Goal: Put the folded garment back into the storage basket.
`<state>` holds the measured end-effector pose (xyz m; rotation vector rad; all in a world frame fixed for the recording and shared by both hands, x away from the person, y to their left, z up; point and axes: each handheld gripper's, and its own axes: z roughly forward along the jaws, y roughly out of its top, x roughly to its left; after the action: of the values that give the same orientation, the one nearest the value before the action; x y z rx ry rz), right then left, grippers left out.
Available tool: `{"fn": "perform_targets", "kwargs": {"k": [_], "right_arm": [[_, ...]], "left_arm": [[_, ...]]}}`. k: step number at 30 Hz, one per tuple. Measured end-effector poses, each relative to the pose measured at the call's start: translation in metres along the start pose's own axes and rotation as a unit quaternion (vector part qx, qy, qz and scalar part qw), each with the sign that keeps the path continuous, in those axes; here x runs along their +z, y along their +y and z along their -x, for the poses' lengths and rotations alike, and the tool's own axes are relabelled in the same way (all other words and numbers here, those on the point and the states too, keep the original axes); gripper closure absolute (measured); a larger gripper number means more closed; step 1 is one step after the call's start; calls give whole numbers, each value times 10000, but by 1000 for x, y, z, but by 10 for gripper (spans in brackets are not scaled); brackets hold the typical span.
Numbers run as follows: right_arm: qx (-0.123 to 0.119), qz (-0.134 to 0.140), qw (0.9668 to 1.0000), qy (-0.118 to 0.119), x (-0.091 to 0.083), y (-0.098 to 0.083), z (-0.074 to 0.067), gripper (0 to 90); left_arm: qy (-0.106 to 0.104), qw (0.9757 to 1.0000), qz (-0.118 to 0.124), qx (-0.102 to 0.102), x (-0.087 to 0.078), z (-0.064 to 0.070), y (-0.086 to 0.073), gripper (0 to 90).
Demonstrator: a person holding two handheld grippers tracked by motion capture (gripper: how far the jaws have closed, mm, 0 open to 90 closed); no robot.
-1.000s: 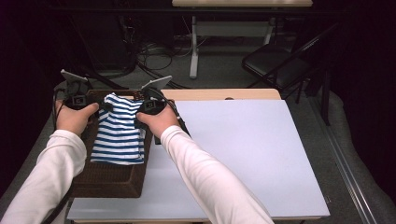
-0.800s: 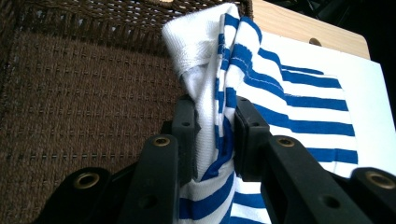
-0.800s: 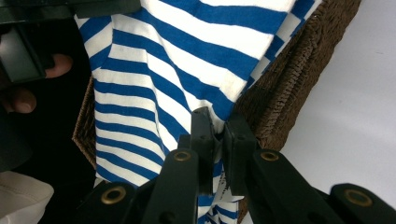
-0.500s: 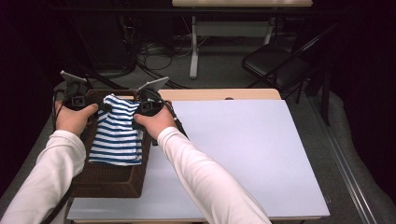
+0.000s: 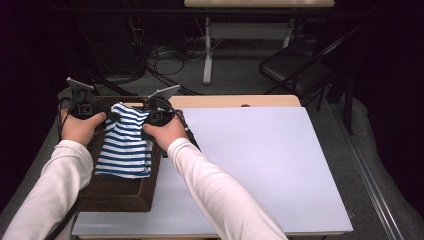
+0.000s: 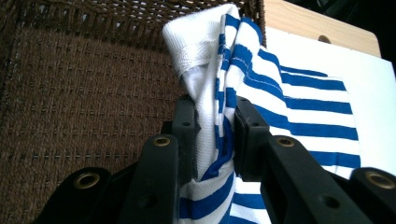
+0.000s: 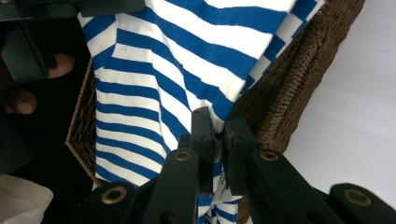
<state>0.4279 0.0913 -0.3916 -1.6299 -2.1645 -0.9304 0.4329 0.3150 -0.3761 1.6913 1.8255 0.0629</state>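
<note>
While both pairs of tongs keep their bite on the blue-and-white striped knit shirt (image 5: pixel 124 142), the garment hangs slightly higher over the dark brown woven wicker basket (image 5: pixel 117 195) than it did a moment ago, and the right hand has edged a little inward. My reading is that the shirt is being lifted out of the basket, likely to be laid on the white board (image 5: pixel 260 165) to the right of the right gripper (image 5: pixel 150 120).

The left gripper (image 6: pixel 212 135) is clamped on a bunched fold near the white ribbed collar, with fabric pinched between its jaws. In its own view the right gripper (image 7: pixel 218 140) is closed tight on a striped edge. Between the two, the shirt stretches taut along its top and drapes below them, its hem resting on the basket's near part.
</note>
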Motion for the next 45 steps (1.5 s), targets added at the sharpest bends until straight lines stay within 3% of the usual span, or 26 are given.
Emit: {"fn": "perform_targets", "kwargs": {"k": [21,22,23,26,29,30,37,38,41,43,45], "right_arm": [[46,-186,9998,21,33,-6,5,853],[145,-209,9997,9,35,-6,3,853],[20,-204,9998,-17,39,-7,4,853],[87,-271,9996,-35,42,-8,3,853],[-1,-262,9996,-68,47,-10,5,852],[25,-156,9999,-66,49,-11,5,852],[29,-280,9995,-152,56,-13,5,852],[-50,-161,9998,-142,58,-13,6,852],[-87,-251,9995,-157,60,-14,5,852],[10,-290,9994,-171,61,-14,3,852],[-78,-311,9993,-187,63,-14,3,852]], "left_arm": [[33,9997,-144,-170,24,-27,-9,740],[40,9997,-143,-178,25,-28,-10,740],[40,9997,-147,-181,27,-30,-11,740],[8,9996,-192,-214,32,-34,-13,740],[24,9995,-227,-213,35,-36,-15,741],[19,9995,-224,-236,36,-37,-15,740],[15,9993,-241,-272,40,-43,-18,740],[13,9993,-256,-285,41,-44,-18,740],[34,9992,-279,-295,42,-46,-19,741],[43,9992,-289,-270,43,-48,-20,740],[26,9991,-271,-316,43,-49,-20,740]]}}
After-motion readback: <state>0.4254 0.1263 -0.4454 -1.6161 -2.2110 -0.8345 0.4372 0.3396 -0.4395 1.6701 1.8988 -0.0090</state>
